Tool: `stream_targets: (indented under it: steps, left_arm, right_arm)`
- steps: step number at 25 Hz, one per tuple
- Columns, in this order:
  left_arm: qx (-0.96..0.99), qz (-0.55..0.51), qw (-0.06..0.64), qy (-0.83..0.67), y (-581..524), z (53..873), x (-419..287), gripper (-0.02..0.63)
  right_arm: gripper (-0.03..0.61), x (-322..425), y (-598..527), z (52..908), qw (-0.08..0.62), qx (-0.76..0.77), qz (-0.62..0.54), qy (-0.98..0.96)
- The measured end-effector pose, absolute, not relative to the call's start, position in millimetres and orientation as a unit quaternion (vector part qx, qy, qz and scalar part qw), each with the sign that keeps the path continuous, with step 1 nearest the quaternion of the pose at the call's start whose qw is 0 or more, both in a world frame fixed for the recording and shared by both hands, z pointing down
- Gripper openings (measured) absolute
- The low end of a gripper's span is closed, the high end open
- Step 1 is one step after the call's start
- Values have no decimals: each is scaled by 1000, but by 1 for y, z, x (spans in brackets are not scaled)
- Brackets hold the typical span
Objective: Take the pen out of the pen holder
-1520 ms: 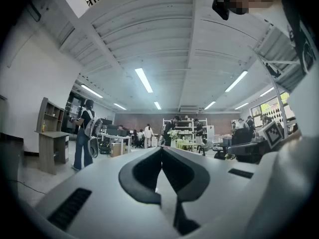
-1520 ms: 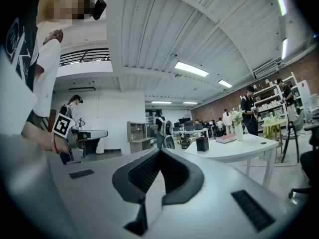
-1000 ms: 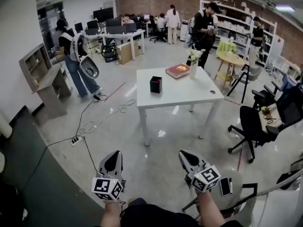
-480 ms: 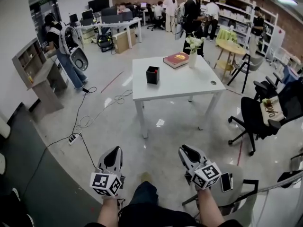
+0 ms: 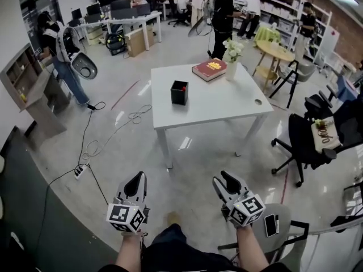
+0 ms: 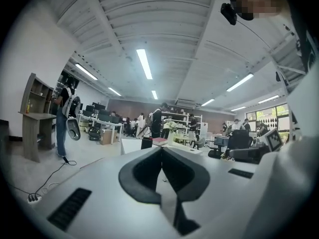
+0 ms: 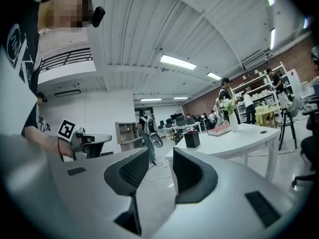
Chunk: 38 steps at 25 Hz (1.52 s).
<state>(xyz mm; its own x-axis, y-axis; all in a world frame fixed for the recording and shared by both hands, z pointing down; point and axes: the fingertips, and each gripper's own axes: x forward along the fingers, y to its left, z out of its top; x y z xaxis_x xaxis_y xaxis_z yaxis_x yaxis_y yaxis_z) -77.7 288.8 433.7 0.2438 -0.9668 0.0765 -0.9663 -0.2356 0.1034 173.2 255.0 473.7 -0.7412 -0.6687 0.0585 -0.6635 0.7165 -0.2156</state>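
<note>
- Two grippers hang well short of the table: our left gripper has its jaws together, while our right gripper has just been opening and is empty.
- The pen holder stands on the table near its front edge; we should approach level and pinch the pen by its top.

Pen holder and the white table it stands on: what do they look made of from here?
Pen holder: black, square-sided and matte with no glints. It is probably plastic or a leather-look wrap, but it is too small to tell which. Table: smooth white top with a soft sheen, likely laminated board. Its slim white legs look like painted metal, though that is a guess.
</note>
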Motion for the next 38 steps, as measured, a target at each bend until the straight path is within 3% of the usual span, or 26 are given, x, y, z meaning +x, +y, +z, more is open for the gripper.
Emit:
stream_targets:
  steps: [18,38]
  left_arm:
    - [803,-14,67,-592,119,432,-154,3]
    - [793,-25,95,-601,56,451,-183,3]
  right_arm:
    - [153,105,103,478,21,-398,-124,909]
    - [141,73,30,488,11,-385,-135,913]
